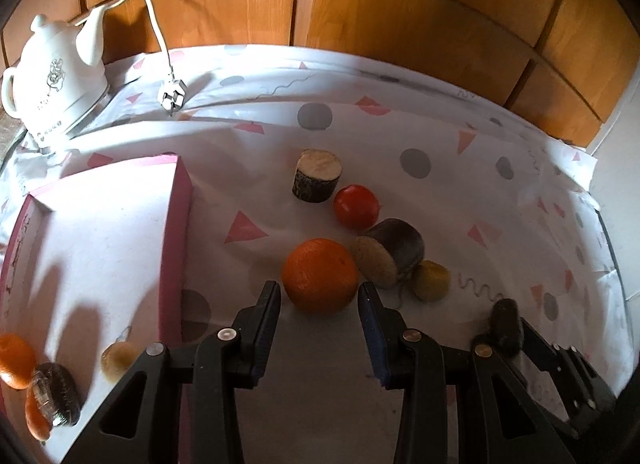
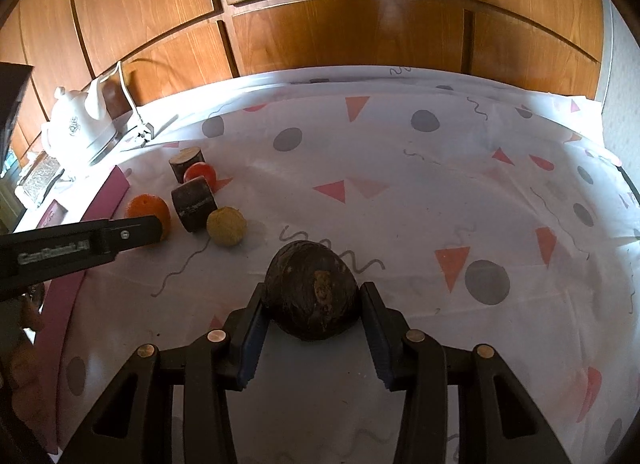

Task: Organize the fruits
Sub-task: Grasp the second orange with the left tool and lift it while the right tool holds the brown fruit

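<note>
Landmark: pink box (image 1: pixel 176 248), open-topped, at the left of the bench (image 1: pixel 400 135).
Orange (image 1: pixel 320 275): round, bright orange, dimpled skin; just right of the pink box, directly ahead of the left tool (image 1: pixel 319 300).
Dark fruit (image 2: pixel 312 288): egg-shaped, brown-black, rough skin with a tan patch; well right of the pink box.
Red fruit (image 1: pixel 356 205): smooth, glossy; right of the pink box, beyond the orange.
Yellow fruit (image 1: pixel 431 280): small, dull, round; further right of the pink box.
Count, fruit on cloth: one orange, one red, one yellow, one dark.
Count, wood log pieces: two; one upright (image 1: pixel 317 175), one on its side (image 1: pixel 390 258), both right of the pink box.
Contents of the pink box: orange fruit pieces (image 1: pixel 16 360) and a dark item (image 1: pixel 56 392); exact number cannot be told.
Kettle (image 1: pixel 56 75): white, one, behind the pink box; its lettering is unreadable.
Left tool state: spread, nothing between the pads; the orange sits just past the tips.
Right tool (image 2: pixel 312 296) state: pinching the dark fruit from both sides.
Writing: white lettering on the left tool's side, blurred.
</note>
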The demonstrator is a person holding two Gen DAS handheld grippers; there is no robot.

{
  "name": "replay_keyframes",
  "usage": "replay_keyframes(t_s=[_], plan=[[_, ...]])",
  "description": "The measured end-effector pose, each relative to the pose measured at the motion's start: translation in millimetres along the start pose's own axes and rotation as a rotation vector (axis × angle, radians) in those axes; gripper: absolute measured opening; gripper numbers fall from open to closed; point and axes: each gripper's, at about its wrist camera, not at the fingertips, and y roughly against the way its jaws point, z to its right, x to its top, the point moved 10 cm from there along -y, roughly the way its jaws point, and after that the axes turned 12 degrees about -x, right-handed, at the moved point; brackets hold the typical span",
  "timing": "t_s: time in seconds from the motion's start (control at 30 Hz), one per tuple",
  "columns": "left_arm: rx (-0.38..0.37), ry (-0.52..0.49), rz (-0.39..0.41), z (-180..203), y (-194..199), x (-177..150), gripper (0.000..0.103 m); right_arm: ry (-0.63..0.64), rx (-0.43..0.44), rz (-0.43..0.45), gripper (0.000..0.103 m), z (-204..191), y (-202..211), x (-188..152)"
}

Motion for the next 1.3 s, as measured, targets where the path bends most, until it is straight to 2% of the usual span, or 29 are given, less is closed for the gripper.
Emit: replay_keyframes(t_s=[0.1, 0.37, 0.43, 0.7, 0.83, 0.87, 1.13, 1.3], plan=[[0.002, 0.018, -0.008, -2.0, -5.9, 0.4, 0.041, 0.0, -0.001, 0.0, 0.045, 0.5, -0.2, -0.7], [0.012, -0.022, 0.02, 0.0, -7.4, 6.3, 0.037, 0.004, -0.009, 0.004, 0.045, -0.7, -0.8, -1.2], [0.009, -0.025, 0.021, 2.7, -1.8, 1.9, 0.037, 0.004, -0.009, 0.004, 0.045, -0.9, -0.7, -1.5], [-0.045, -0.15, 0.039, 33.7, 29.4, -38.5, 0.037, 0.027, -0.033, -0.006, 0.045, -3.7, -2.0, -2.0], [-0.047, -0.197, 0.011, 42.2, 25.7, -66.7, 0.037, 0.045, -0.053, -0.01, 0.045, -5.3, -2.5, -1.8], [-0.032, -0.227, 0.037, 44.0, 28.1, -70.8, 0.037, 0.046, -0.054, -0.01, 0.045, -5.2, -2.5, -1.9], [-0.034, -0.277, 0.068, 47.1, 30.4, -78.7, 0.037, 0.061, -0.069, -0.006, 0.044, -6.0, -1.7, -2.1], [-0.062, -0.251, 0.059, 46.4, 34.9, -80.3, 0.036, 0.079, -0.09, -0.002, 0.044, -7.5, -0.9, -2.3]])
